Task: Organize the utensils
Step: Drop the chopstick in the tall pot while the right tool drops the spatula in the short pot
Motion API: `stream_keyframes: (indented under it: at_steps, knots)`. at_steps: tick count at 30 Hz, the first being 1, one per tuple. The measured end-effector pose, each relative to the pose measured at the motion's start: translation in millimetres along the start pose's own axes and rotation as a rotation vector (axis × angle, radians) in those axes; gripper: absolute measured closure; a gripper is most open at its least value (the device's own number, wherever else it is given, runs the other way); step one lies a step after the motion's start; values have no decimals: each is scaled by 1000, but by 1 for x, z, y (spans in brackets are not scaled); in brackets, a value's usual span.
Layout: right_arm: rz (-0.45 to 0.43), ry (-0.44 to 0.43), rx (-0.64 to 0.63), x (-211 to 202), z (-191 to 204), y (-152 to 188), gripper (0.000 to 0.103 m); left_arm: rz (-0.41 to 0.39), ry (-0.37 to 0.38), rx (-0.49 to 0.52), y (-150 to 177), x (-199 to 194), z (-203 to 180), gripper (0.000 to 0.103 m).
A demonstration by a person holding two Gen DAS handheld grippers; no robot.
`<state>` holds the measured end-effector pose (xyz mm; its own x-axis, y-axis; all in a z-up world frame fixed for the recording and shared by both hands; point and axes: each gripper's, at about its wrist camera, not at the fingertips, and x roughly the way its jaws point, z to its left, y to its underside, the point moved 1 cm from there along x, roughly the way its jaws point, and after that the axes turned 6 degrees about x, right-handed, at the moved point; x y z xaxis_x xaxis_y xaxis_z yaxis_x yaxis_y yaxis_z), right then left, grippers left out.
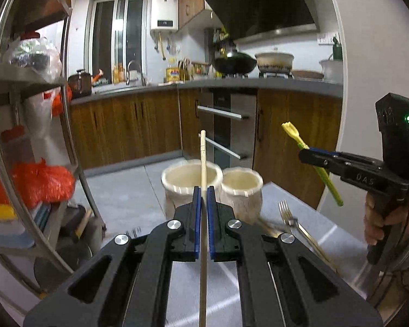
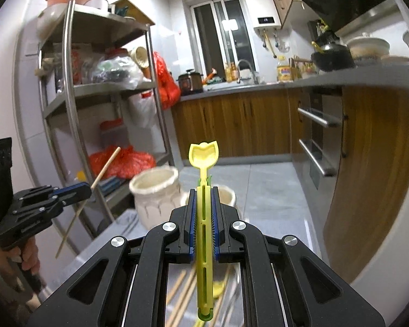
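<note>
Left gripper [image 1: 203, 190] clamped on wooden chopstick [image 1: 203, 160]. Right gripper [image 2: 203, 190] clamped on yellow utensil [image 2: 203, 163]. Two cream jars [image 1: 191, 179] just beyond; fork [image 1: 286, 212] on counter [image 1: 313, 223].

Two cream ceramic jars stand side by side, the larger [image 1: 191, 179] and the smaller [image 1: 242, 190]. One pale wooden chopstick [image 1: 203, 163] and one yellow-green plastic utensil [image 2: 203, 218] are lifted. One metal fork [image 1: 286, 212] lies on the grey surface [image 1: 327, 218], with several more chopsticks [image 2: 180, 297], too blurred to count.
</note>
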<state>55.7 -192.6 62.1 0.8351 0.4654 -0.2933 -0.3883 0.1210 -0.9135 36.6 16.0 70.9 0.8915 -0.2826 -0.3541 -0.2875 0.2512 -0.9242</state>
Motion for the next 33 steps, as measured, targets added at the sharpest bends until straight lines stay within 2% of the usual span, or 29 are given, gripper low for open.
stream_keyframes:
  at_steps: [8,11,15,19,24,27,33]
  knots:
    - [-67,-22,38,42,2,-37,93,-102,-1,-54,-50,29,19,99]
    - [-65,-27,85,64,-3,-41,93,-166,-41,-70,-68,46,24,99]
    - [-54,-12,134,93,-12,-40,92,-179,-56,-93,-79,76,29,99]
    - [-46,-12,160,112,-17,-36,92,-155,-81,-132,-80,108,35,99]
    - [-16,22,161,128,-20,-20,92,-134,-103,-146,-69,128,38,99]
    - [1,47,150,137,-22,-12,92,-121,-112,-131,-63,135,38,99]
    - [54,58,133,136,-22,-4,92,-109,-83,-111,-50,130,35,99]
